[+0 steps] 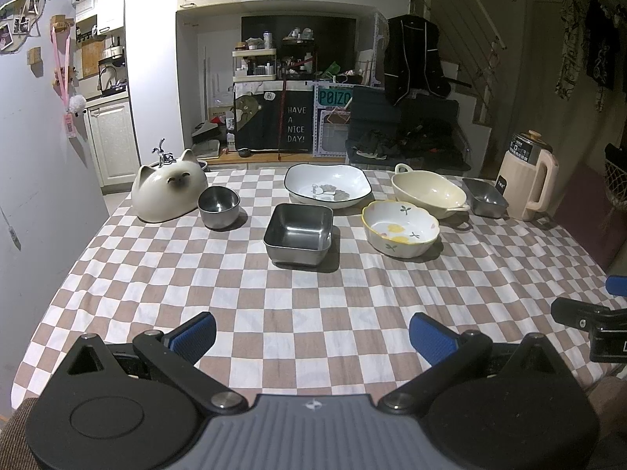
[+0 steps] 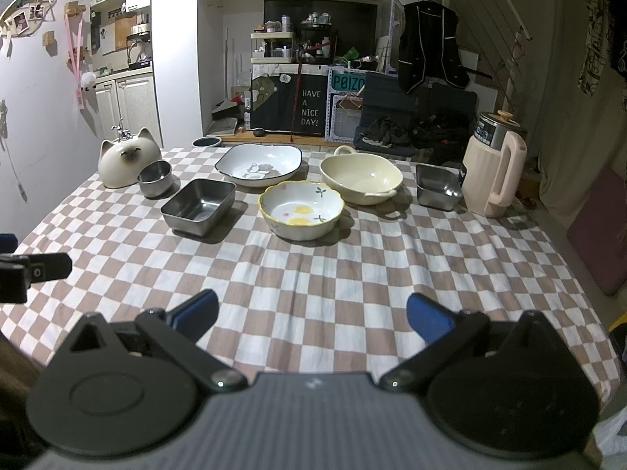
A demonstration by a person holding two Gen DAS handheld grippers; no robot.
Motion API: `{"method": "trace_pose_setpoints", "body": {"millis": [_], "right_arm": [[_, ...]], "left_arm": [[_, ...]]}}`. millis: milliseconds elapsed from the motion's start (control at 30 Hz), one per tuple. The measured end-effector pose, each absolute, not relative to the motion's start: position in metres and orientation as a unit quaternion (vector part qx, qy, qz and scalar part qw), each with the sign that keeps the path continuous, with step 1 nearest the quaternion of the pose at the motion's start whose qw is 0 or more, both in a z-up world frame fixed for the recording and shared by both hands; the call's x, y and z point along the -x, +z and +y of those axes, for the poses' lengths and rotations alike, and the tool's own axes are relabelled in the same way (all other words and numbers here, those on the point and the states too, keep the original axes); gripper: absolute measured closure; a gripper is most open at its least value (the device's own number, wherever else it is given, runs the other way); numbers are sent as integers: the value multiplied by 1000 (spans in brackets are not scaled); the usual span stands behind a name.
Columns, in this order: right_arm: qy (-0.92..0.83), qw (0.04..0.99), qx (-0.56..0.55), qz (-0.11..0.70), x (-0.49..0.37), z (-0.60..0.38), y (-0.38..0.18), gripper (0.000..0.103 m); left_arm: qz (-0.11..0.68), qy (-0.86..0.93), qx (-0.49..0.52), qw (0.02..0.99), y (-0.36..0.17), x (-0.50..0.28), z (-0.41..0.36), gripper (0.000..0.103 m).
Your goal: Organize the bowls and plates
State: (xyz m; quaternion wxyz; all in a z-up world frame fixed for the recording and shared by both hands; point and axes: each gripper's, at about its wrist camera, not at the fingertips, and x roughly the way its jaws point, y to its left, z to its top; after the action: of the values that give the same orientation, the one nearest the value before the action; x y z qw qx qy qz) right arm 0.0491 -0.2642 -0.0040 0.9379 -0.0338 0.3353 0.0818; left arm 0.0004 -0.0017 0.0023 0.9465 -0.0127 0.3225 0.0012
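On the checkered tablecloth (image 1: 313, 313) stand a round steel bowl (image 1: 218, 206), a square steel container (image 1: 299, 233), a white plate with a dark rim (image 1: 327, 190), a flower-patterned bowl (image 1: 399, 227), a cream bowl with handles (image 1: 429, 194) and a small steel container (image 1: 484, 197). The same dishes show in the right wrist view: steel container (image 2: 198, 206), patterned bowl (image 2: 301, 214), white plate (image 2: 259, 164), cream bowl (image 2: 361, 178), small steel container (image 2: 437, 186). My left gripper (image 1: 312, 337) and right gripper (image 2: 312, 315) are open and empty, near the table's front edge.
A white cat-shaped ceramic (image 1: 168, 192) sits at the far left and a cream kettle (image 1: 529, 180) at the far right. The right gripper's body shows at the left view's right edge (image 1: 588, 321). Shelves, a chair with clothes and cupboards stand behind the table.
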Motion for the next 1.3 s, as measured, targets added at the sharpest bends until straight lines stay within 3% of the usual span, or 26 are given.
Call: {"method": "trace_pose_setpoints", "body": {"millis": [967, 1300], "right_arm": [[88, 944, 26, 318, -54, -269, -3, 0], [71, 948, 49, 306, -66, -258, -1, 0]], "left_arm": [[319, -8, -1, 948, 2, -14, -19, 0], [285, -2, 5, 959, 21, -26, -7, 0]]}}
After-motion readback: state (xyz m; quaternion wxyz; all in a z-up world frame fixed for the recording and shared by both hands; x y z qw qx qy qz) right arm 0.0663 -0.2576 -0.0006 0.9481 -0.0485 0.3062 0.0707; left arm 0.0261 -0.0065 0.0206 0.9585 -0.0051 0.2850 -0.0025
